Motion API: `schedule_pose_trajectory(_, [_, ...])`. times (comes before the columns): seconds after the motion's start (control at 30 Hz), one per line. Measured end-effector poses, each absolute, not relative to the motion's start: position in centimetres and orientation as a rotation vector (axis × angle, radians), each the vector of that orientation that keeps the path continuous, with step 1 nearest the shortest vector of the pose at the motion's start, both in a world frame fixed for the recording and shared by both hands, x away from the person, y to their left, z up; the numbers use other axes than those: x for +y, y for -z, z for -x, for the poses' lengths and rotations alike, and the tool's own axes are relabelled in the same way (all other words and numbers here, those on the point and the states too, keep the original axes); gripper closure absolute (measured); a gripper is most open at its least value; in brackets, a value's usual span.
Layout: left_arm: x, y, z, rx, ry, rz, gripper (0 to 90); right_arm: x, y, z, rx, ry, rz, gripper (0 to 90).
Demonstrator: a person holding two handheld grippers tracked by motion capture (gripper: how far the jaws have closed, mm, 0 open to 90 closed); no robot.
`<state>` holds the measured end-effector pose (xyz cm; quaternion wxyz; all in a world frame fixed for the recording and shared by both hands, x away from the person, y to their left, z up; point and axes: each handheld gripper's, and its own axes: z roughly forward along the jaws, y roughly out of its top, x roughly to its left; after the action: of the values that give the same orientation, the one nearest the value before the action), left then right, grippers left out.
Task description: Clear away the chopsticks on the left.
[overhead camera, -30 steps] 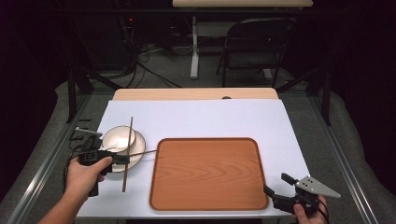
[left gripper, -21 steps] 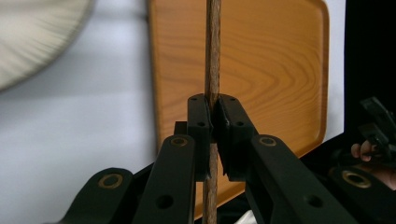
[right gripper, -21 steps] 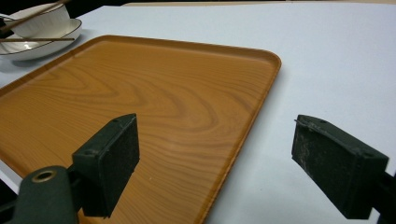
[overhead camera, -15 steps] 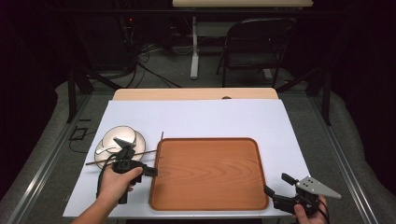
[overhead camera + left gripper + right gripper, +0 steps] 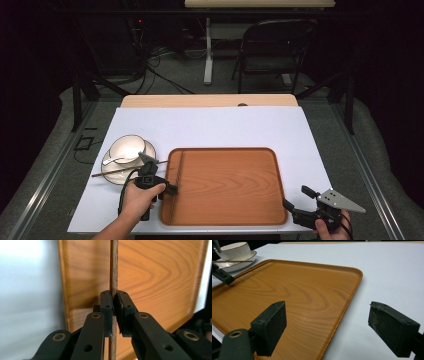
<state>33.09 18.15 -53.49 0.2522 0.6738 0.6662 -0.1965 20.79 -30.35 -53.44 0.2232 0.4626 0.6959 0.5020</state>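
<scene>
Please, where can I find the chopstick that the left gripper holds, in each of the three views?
High view: the chopstick lies over the left part of the wooden tray, held by the left gripper.
Left gripper view: chopstick upright in the centre, clamped between the jaws.
Right gripper view: I cannot make it out; it would be far left.
Shared landmark: the wooden tray.

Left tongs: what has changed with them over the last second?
The left tongs, shut on one chopstick, carried it rightward from the bowl and down over the tray's left edge. The other chopstick stays across the saucer; the right tongs stayed put, open.
</scene>
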Motion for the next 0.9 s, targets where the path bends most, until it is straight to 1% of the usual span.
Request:
schedule_pose_trajectory(0.07, [18.04, 53.77, -33.10, 1.811, 0.556, -1.823, 83.7, -30.35, 53.44, -20.77, 1.922, -1.389, -1.283, 14.7])
schedule_pose_trajectory(0.1, [17.90, 53.99, -33.05, 1.812, 0.545, -1.807, 83.7, -30.39, 53.44, -20.79, 1.923, -1.388, -1.279, 14.7])
schedule_pose_trajectory(0.23, [17.69, 54.18, -33.24, 1.820, 0.559, -1.828, 83.6, -30.39, 53.44, -20.79, 1.923, -1.389, -1.278, 14.7])
schedule_pose_trajectory(0.37, [17.44, 54.16, -33.20, 1.815, 0.524, -1.822, 82.6, -30.40, 53.44, -20.78, 1.922, -1.390, -1.278, 14.7])
schedule_pose_trajectory(0.47, [17.48, 54.05, -33.18, 1.811, 0.537, -1.832, 80.2, -30.41, 53.44, -20.78, 1.921, -1.392, -1.282, 14.7])
schedule_pose_trajectory(0.77, [17.48, 54.12, -33.06, 1.805, 0.526, -1.832, 80.7, -30.41, 53.44, -20.81, 1.924, -1.390, -1.280, 14.7])
schedule_pose_trajectory(0.9, [17.42, 53.85, -33.02, 1.797, 0.524, -1.840, 79.1, -30.42, 53.45, -20.82, 1.924, -1.390, -1.278, 14.7])
